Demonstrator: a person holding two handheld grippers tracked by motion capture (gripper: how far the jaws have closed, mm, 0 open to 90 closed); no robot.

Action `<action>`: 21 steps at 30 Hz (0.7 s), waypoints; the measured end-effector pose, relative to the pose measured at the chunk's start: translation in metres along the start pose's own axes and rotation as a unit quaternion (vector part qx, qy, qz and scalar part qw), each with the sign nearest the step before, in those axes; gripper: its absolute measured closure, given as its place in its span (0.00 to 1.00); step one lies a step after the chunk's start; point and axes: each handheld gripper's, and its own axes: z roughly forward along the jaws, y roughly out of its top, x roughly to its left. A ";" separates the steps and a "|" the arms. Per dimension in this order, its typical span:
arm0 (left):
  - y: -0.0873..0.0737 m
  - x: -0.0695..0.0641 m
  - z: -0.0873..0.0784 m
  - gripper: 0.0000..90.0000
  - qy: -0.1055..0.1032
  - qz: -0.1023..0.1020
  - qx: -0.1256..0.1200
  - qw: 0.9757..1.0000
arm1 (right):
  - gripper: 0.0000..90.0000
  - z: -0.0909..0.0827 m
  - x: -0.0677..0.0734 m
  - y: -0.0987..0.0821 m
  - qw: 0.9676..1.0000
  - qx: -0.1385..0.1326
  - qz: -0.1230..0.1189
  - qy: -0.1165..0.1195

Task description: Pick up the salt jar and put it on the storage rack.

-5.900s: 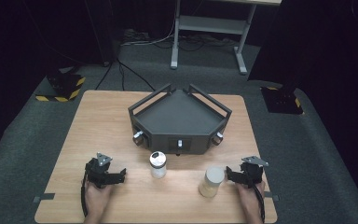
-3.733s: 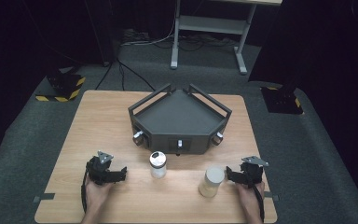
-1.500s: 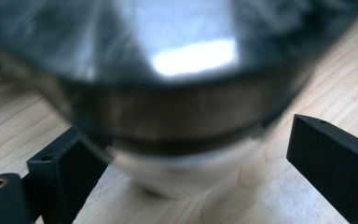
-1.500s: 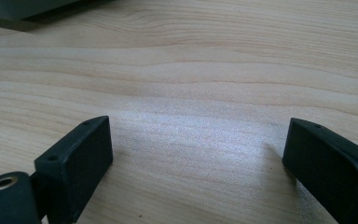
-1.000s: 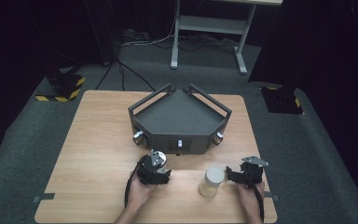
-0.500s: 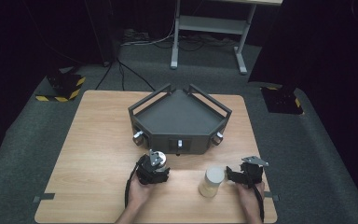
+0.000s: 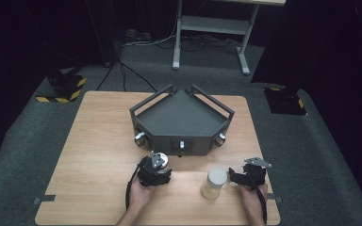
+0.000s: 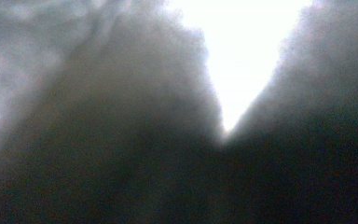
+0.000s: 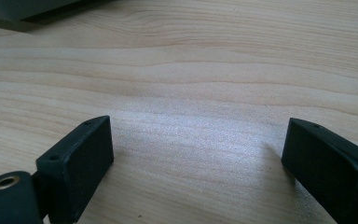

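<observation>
Small jar (image 7: pixel 161 161) clamped by left tool (image 7: pixel 154 170); right tool (image 7: pixel 234 177) apart near table edge (image 7: pixel 264 221).

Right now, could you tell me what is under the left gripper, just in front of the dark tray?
The left gripper covers the small jar there; only a sliver of pale top shows at its upper edge. The jar's body and the grip itself are hidden. The second jar stands uncovered on the table.

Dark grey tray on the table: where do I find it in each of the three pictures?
High view: dark grey tray, centre of the picture.
Right gripper view: the tray's edge, top left corner.
Left gripper view: too blurred to tell.
Shared landmark: the wooden table top.
</observation>
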 end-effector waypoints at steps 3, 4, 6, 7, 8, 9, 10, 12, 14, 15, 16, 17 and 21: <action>0.000 0.000 0.000 0.33 0.000 0.000 0.000 1.000 | 0.10 0.000 0.000 0.000 1.000 0.000 0.000 0.000; 0.000 0.000 0.000 0.33 0.000 0.000 0.001 1.000 | 0.10 0.000 0.000 0.000 1.000 0.000 0.000 0.000; -0.001 -0.002 0.000 0.33 0.003 -0.002 -0.002 1.000 | 0.10 0.000 0.000 0.000 1.000 0.000 0.000 0.000; -0.002 -0.003 0.000 0.33 0.005 -0.005 -0.005 1.000 | 0.10 0.000 0.000 0.000 1.000 0.000 0.000 0.000; -0.002 -0.003 0.000 0.33 0.005 -0.005 -0.005 1.000 | 0.10 0.000 0.000 0.000 1.000 0.000 0.000 0.000; -0.003 -0.003 0.000 0.34 0.006 -0.006 -0.006 1.000 | 0.10 0.000 0.000 0.000 1.000 0.000 0.000 0.000; -0.003 -0.004 0.000 0.34 0.008 -0.008 -0.006 1.000 | 0.10 0.000 0.000 0.000 1.000 0.000 0.000 0.000; -0.003 -0.004 0.000 0.34 0.008 -0.008 -0.006 1.000 | 0.10 0.000 0.000 0.000 1.000 0.000 0.000 0.000; -0.002 -0.004 0.000 0.34 0.008 -0.008 -0.005 1.000 | 0.10 0.000 0.000 0.000 1.000 0.000 0.000 0.000; -0.002 -0.004 0.000 0.34 0.007 -0.007 -0.005 1.000 | 0.10 0.000 0.000 0.000 1.000 0.000 0.000 0.000; -0.002 -0.004 0.000 0.34 0.007 -0.007 -0.005 1.000 | 0.10 0.000 0.000 0.000 1.000 0.000 0.000 0.000; -0.002 -0.004 -0.001 0.34 0.007 -0.007 -0.005 1.000 | 0.10 0.000 0.000 0.000 1.000 0.000 0.000 0.000; -0.003 -0.004 -0.002 0.34 0.000 -0.010 -0.009 1.000 | 0.10 0.000 0.000 0.000 1.000 -0.001 0.001 -0.001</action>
